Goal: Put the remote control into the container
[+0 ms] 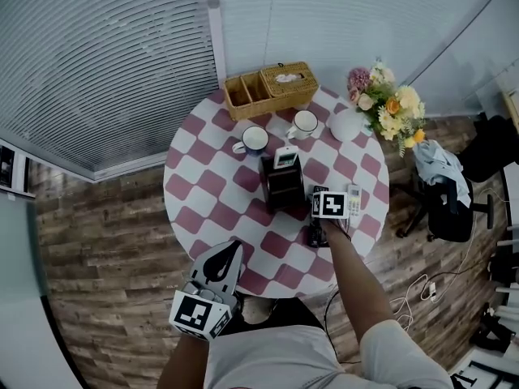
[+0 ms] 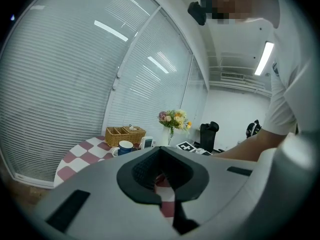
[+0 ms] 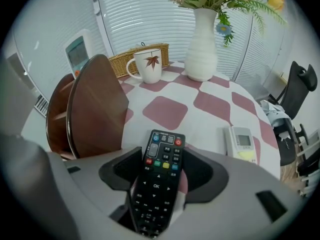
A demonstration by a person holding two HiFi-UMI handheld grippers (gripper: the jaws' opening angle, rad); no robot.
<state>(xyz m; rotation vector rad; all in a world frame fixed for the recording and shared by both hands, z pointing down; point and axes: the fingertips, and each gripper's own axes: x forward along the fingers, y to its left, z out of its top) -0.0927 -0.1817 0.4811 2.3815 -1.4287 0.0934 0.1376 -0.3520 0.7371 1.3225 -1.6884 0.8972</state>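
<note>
A black remote control (image 3: 159, 184) lies on the checkered table (image 1: 203, 193), pointing towards the far side. My right gripper (image 3: 165, 159) points steeply down over it, open, one jaw on either side and gaps showing at both pads. In the head view the right gripper (image 1: 318, 232) is just right of the container (image 1: 284, 186), a dark brown wooden holder (image 3: 95, 109) with a white remote (image 1: 285, 157) standing in it. My left gripper (image 1: 229, 258) hovers at the table's near edge, shut and empty; the left gripper (image 2: 161, 171) looks level across the table.
A second white remote (image 1: 353, 201) lies right of my right gripper. Behind the holder stand a blue mug (image 1: 254, 139), a white mug (image 1: 304, 123), a wicker basket (image 1: 268, 87) and a white vase (image 1: 349, 124) of flowers. An office chair (image 1: 450, 197) stands off the table's right.
</note>
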